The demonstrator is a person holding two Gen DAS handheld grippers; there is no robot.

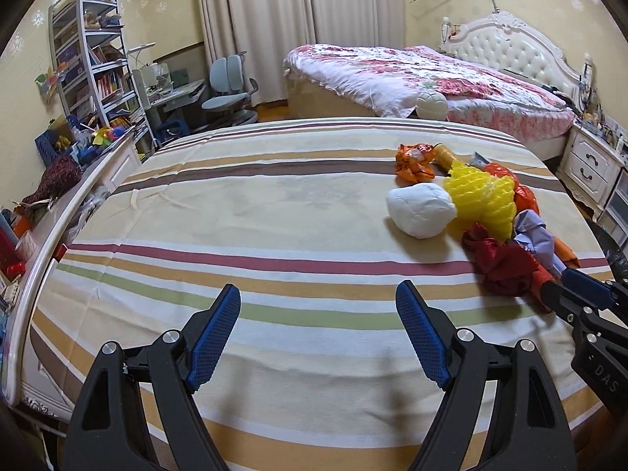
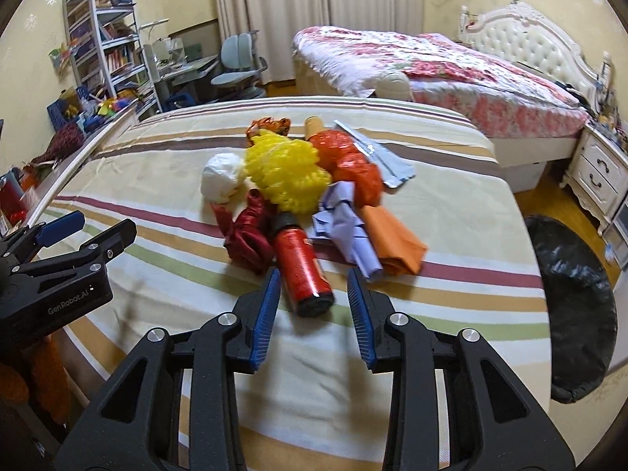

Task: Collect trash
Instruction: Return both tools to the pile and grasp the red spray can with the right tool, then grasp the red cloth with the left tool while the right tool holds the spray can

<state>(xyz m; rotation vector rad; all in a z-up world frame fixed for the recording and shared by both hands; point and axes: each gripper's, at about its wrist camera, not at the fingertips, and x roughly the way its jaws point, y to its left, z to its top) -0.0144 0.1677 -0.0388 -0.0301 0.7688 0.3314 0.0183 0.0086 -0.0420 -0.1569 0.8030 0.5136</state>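
Note:
A heap of trash lies on the striped bed cover (image 2: 451, 204): a white crumpled ball (image 2: 221, 180), a yellow foam net (image 2: 286, 176), a red crumpled wrapper (image 2: 247, 239), a red can (image 2: 302, 267), purple paper (image 2: 345, 227) and orange paper (image 2: 396, 243). My right gripper (image 2: 313, 274) is open, its blue pads on either side of the can's near end without pressing on it. My left gripper (image 1: 318, 290) stands wide open over the bare cover, left of the heap, holding nothing. The white ball (image 1: 420, 214) and yellow net (image 1: 482, 200) lie to its far right.
A black-lined trash bin (image 2: 573, 306) stands on the floor to the right of the bed. Behind are a floral bed (image 1: 412, 74), a white nightstand (image 1: 588, 165), a desk chair (image 1: 231, 90) and a cluttered shelf (image 1: 90, 51). A rail (image 1: 59, 223) edges the left side.

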